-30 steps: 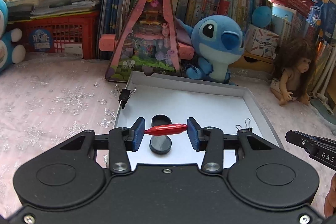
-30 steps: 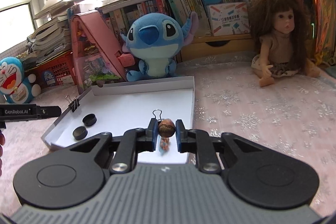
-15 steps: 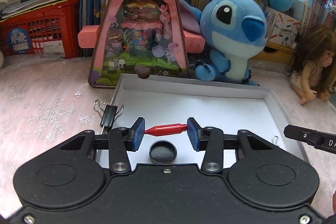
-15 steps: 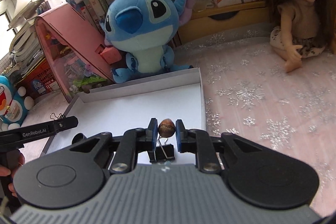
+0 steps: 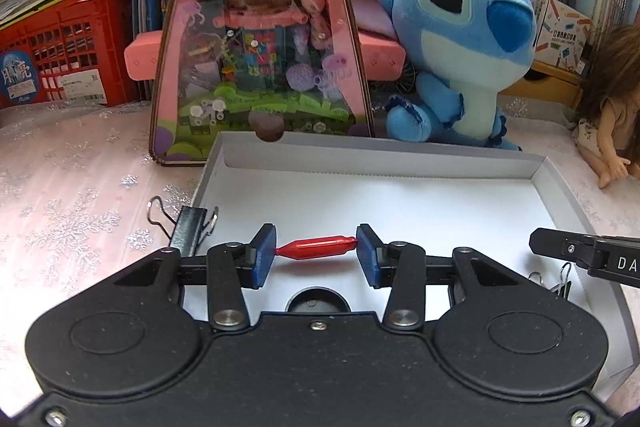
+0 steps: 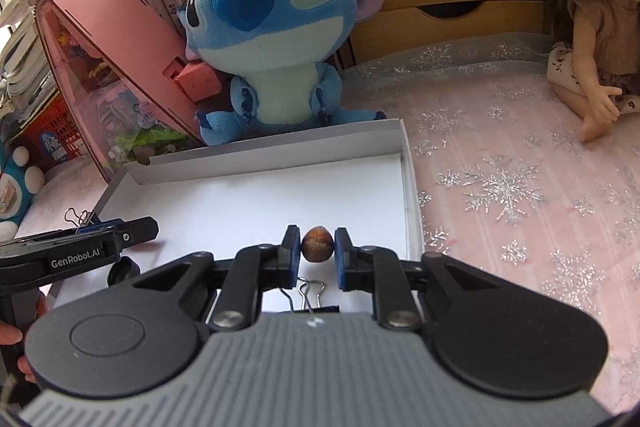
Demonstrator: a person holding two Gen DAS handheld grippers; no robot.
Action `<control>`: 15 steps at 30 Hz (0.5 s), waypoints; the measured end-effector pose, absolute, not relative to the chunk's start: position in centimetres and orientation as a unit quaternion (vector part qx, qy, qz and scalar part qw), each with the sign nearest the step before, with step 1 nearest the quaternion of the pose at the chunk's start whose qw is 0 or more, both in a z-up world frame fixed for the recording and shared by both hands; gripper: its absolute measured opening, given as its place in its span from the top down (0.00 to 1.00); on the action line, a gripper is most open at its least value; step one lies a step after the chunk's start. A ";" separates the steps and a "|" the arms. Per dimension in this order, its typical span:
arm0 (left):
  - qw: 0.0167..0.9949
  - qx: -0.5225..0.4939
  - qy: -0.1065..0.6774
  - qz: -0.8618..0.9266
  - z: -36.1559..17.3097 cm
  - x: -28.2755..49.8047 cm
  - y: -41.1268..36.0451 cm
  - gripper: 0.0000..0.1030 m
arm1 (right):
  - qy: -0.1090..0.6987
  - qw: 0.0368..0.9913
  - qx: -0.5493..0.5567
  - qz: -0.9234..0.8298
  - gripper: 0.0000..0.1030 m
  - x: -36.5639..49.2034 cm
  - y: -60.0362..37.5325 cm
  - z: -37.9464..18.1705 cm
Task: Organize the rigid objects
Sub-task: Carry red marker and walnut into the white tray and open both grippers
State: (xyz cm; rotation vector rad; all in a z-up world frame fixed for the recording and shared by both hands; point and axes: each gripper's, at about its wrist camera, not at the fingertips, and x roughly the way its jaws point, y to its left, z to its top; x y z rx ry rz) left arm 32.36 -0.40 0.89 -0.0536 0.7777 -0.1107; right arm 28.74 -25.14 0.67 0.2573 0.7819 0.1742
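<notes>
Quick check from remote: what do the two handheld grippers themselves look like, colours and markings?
Left gripper: black body, black linkage arms with silver pivot screws, blue pads; white "GenRobot.AI" lettering on its side. Right gripper: ribbed grey body, black round housings, blue pads, side lettering starting "DA". No cables or sleeves are visible.

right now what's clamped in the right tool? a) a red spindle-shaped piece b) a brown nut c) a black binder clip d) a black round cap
b: the right tool is shut on a small brown nut, pinched between its blue pads above the white tray; the red piece sits in the left tool.
</notes>
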 end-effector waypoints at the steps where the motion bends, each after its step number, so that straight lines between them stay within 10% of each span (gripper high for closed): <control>1: 0.923 -0.026 0.380 -0.054 0.8 32.4 -0.4 0.60 | 0.379 0.913 0.122 0.083 0.79 28.8 -25.1 0.6; 15: 0.926 0.017 0.373 -0.051 0.2 32.2 -1.5 0.59 | 0.376 0.919 0.090 0.071 0.79 28.7 -24.4 0.4</control>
